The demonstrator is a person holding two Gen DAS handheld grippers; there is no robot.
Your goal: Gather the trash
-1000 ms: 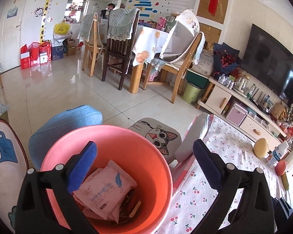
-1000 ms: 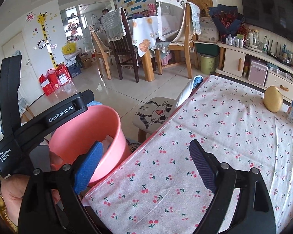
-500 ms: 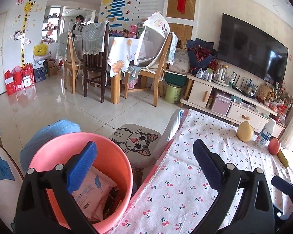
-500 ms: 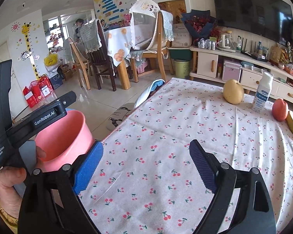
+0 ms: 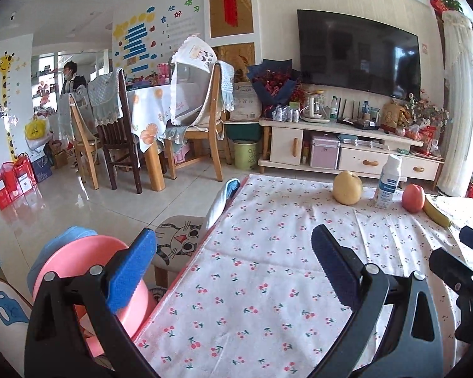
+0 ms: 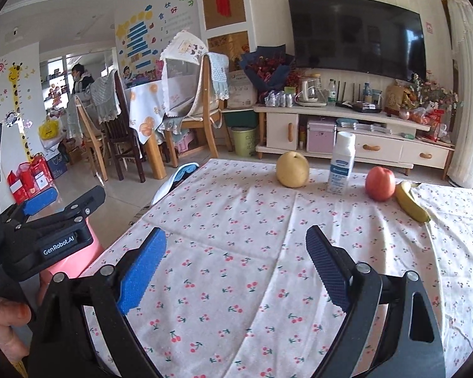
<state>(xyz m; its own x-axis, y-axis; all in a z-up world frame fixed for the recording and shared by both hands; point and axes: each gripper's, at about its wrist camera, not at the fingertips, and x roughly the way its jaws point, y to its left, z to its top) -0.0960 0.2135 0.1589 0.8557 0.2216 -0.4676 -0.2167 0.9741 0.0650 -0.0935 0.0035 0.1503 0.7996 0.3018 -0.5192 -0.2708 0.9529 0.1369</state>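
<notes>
A pink trash bucket (image 5: 78,261) stands on the floor at the left edge of the table, partly behind my left gripper's finger; its contents are hidden. It shows as a pink sliver in the right wrist view (image 6: 69,264). My left gripper (image 5: 233,267) is open and empty over the table's left edge. My right gripper (image 6: 233,264) is open and empty above the cherry-print tablecloth (image 6: 236,220). A white bottle (image 6: 342,163) stands at the table's far side.
A yellow pear (image 6: 292,169), a red apple (image 6: 380,183) and a banana (image 6: 411,201) lie by the bottle. A cat-face stool (image 5: 178,242) stands beside the bucket. Dining chairs, a TV cabinet and a green bin (image 5: 245,154) are beyond.
Both grippers have swung right, away from the bucket and over the table. The bucket's contents have dropped out of sight; the fruit and bottle have come into view.
</notes>
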